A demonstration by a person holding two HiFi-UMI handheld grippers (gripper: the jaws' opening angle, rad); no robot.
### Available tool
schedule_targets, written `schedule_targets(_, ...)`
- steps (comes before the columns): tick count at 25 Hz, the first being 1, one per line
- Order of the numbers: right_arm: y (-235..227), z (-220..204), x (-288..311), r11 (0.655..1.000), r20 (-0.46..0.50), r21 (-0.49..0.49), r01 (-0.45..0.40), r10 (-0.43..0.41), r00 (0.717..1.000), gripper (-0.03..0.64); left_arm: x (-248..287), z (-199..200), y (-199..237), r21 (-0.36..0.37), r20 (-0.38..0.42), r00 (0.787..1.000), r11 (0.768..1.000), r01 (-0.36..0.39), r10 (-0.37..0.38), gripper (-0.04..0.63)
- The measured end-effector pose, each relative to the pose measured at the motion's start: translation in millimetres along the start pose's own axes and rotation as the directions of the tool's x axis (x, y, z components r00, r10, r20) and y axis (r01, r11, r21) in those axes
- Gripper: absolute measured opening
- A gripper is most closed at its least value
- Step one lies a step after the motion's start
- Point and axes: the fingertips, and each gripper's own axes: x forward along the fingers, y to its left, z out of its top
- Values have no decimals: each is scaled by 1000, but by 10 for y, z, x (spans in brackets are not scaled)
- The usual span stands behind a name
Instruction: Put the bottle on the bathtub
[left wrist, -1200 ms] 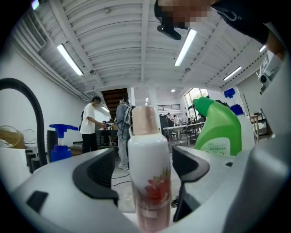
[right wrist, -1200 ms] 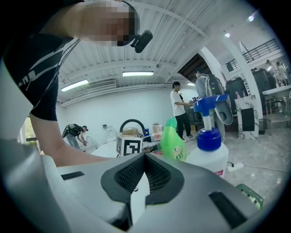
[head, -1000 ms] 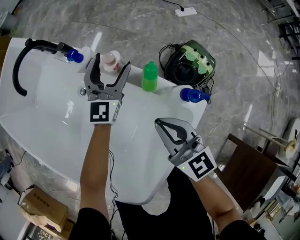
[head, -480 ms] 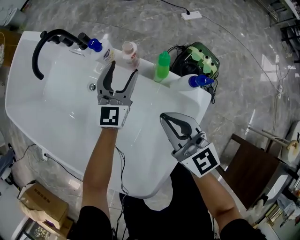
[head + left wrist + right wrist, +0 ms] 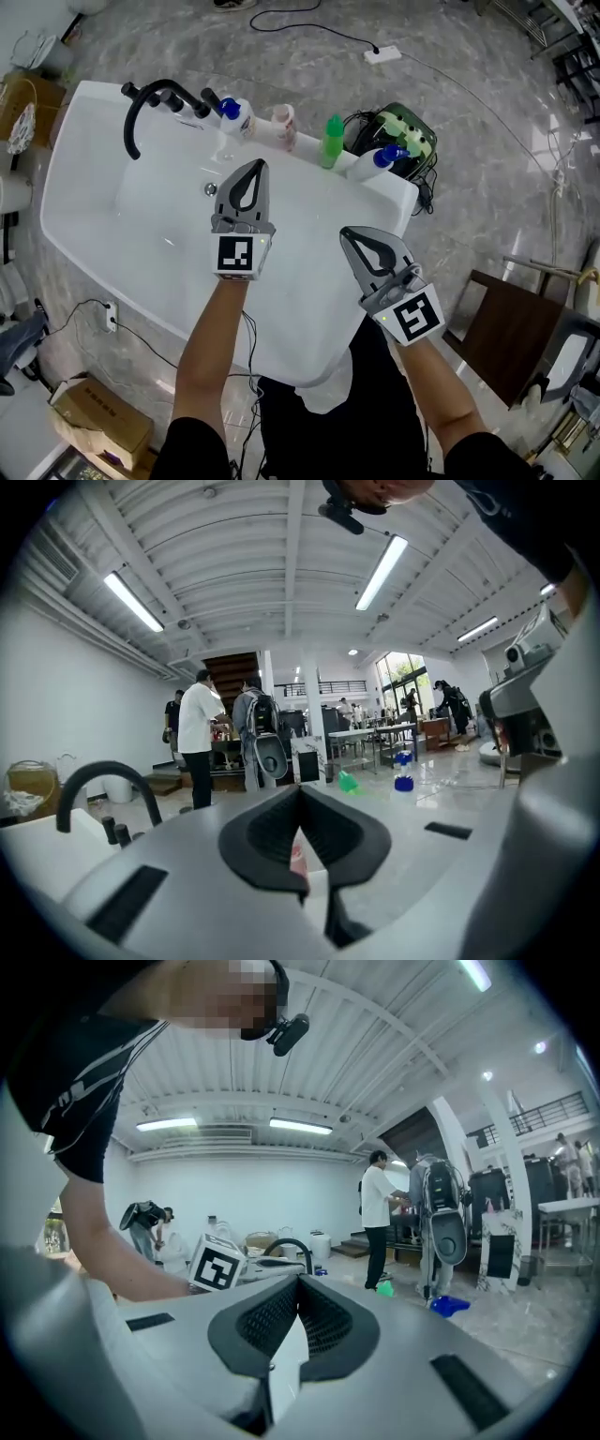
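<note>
The white bathtub (image 5: 84, 216) is the biggest thing I see. It fills the left and middle of the head view, slanting from upper left to lower right.

My left gripper (image 5: 254, 167) hangs over the middle of the tub and points up the picture toward the far rim. Its jaws are clenched tight with nothing in them. My right gripper (image 5: 352, 236) is right of the middle, over the near right part of the tub, and points to the upper left. Its jaws are squeezed together too, and empty.

The black bent tap (image 5: 141, 108) stands at the tub's upper left.

The bottle (image 5: 284, 127) is the pale pink one. It stands on the far rim, at the top middle of the picture, above the left gripper and apart from it. Its long side runs up and down, with the cap on top.

A blue-capped bottle (image 5: 230, 111) is on its left by the tap, and a green bottle (image 5: 332, 141) is on its right. Farther right, a white bottle (image 5: 380, 161) leans with its blue cap pointing right. I cannot tell if it lies flat.

In the left gripper view only a thin pink strip of the bottle (image 5: 297, 857) peeks through the hole behind the closed jaws. The gripper hides the rest. Its label is too small to read.
</note>
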Motion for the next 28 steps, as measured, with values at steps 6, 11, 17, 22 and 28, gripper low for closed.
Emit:
schedule_targets(6, 101, 668, -320, 996, 134, -33, 88, -83, 987, 8, -641, 648, 29, -30, 16, 1000, 999, 15, -15, 8)
schedule_targets(11, 359, 986, -590, 989, 121, -30, 145, -140, 983, 8, -1337, 1118, 116, 2, 8, 1000, 1000, 9, -9, 8)
schedule_targets(17, 707, 1408, -900, 972, 177, -38, 232, -222, 959, 8, -2147, 1600, 324, 1, 34, 999, 1000, -13, 13, 8)
schedule_targets(22, 1127, 1751, -1168, 953, 204, -50, 298, -283, 937, 8, -2813, 1948, 462, 18, 59, 998, 1000, -14, 13, 8)
schedule_targets(28, 1774, 2136, -1569, 934, 219, -65, 352, -331, 918, 8, -3673, 2354, 622, 25, 88, 996, 1000, -9, 7, 8)
